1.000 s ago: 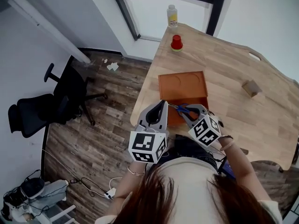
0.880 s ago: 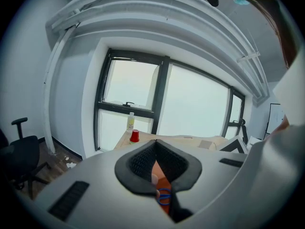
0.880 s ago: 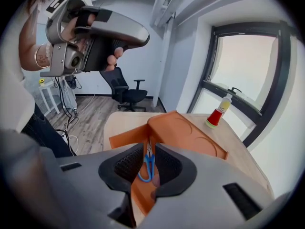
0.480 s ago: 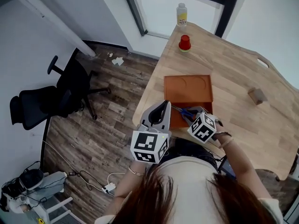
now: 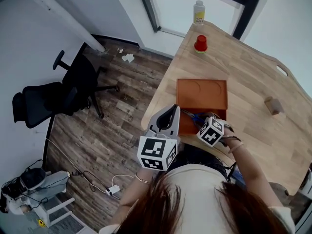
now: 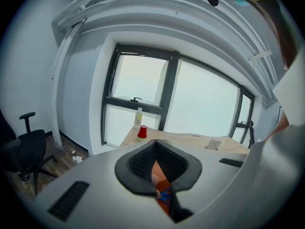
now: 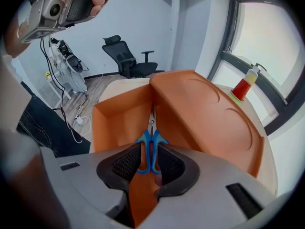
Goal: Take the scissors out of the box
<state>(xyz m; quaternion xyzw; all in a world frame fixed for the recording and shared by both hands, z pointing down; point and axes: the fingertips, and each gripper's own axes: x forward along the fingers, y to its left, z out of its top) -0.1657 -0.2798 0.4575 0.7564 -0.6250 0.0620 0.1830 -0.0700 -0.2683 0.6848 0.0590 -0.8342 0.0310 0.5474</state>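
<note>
The blue-handled scissors [image 7: 150, 144] lie in the orange box [image 7: 112, 113], against its raised lid [image 7: 205, 113]. My right gripper [image 7: 150, 157] points steeply down into the box. Its jaws have just been opening, and they stand open around the scissors' handles without pressing on them. In the head view the right gripper [image 5: 202, 122] is over the box [image 5: 185, 126], near the table's front edge. The left gripper [image 5: 170, 113] hovers at the box's left side, shut and empty. Through its narrow slit [image 6: 155, 152] I see a strip of orange box and blue handle.
A red cup [image 5: 200, 44] and a small bottle [image 5: 198, 12] stand at the table's far end. A small wooden block [image 5: 273, 105] lies to the right on the wooden table [image 5: 253, 72]. An office chair [image 5: 58, 94] stands on the floor at left.
The right gripper has sunk into the box, tipped further down, and its jaws have widened around the scissors' handles. The left gripper has hardly shifted.
</note>
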